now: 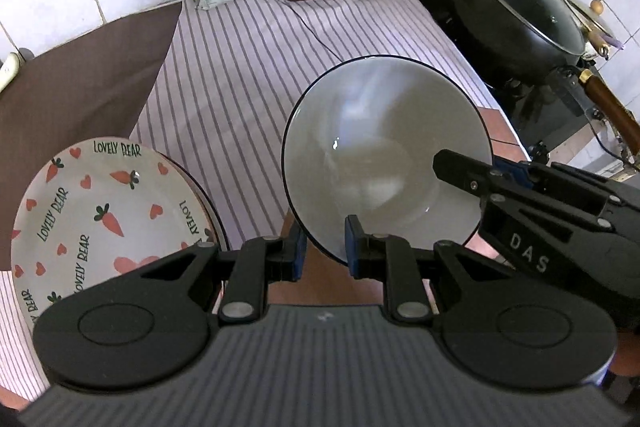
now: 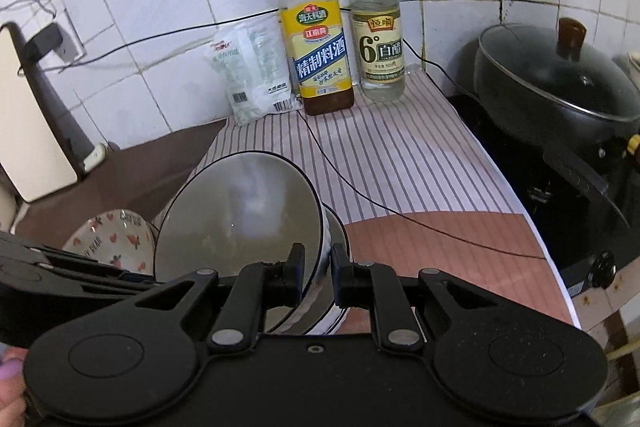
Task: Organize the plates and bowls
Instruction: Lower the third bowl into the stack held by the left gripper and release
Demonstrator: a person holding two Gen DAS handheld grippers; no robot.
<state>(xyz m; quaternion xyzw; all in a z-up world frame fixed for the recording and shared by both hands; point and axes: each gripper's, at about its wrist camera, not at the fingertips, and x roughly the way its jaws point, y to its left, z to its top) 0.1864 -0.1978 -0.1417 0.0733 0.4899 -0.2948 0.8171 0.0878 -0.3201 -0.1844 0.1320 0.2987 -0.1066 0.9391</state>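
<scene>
My right tool (image 2: 316,277) pinches the bowl (image 2: 240,227) by its rim, tilted above the bench (image 2: 400,155) so it can nest; my left tool (image 1: 323,251) is closed, empty, beside the plate (image 1: 100,211).

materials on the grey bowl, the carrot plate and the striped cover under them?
Grey bowl: likely glazed ceramic, glossy, with window glare inside and a dark rim line. Carrot plate: same look, glazed ceramic with printed carrots, hearts and lettering. Striped cover: matte; cloth or plastic sheet, can't tell.
</scene>
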